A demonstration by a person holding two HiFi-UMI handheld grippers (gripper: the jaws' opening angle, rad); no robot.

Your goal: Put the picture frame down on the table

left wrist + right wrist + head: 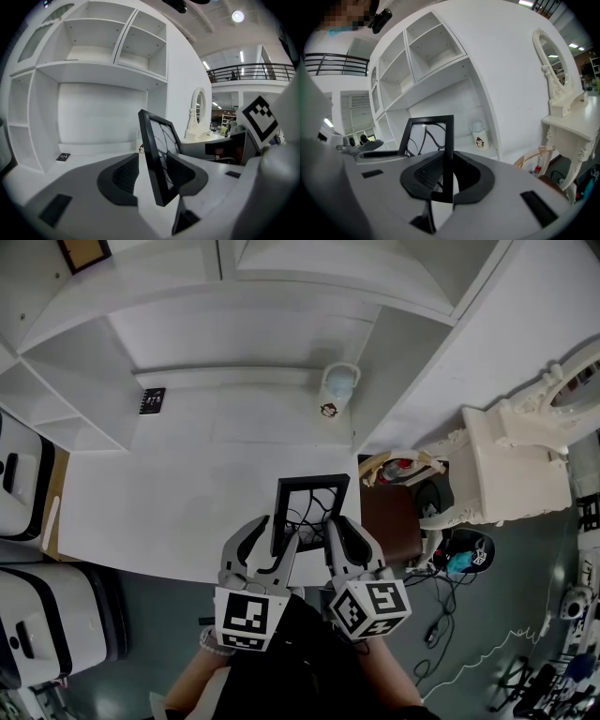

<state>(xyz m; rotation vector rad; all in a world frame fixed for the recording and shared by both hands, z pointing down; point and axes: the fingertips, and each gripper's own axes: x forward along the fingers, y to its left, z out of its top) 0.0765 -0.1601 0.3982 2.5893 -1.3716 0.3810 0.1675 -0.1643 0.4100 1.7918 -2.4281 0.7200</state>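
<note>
One picture frame | upright | long axis vertical | clamped by right gripper

Your head view is dim and grey, lit softly from above; the shelves carry faint shadows and the floor falls dark. Your two gripper views are brighter, and ceiling lamps flare white at the left one's upper right. Both bend straight lines hard and go black at the corners. The frame looks sharp; the nearest foreground is soft.

Black picture frame, white table
</note>
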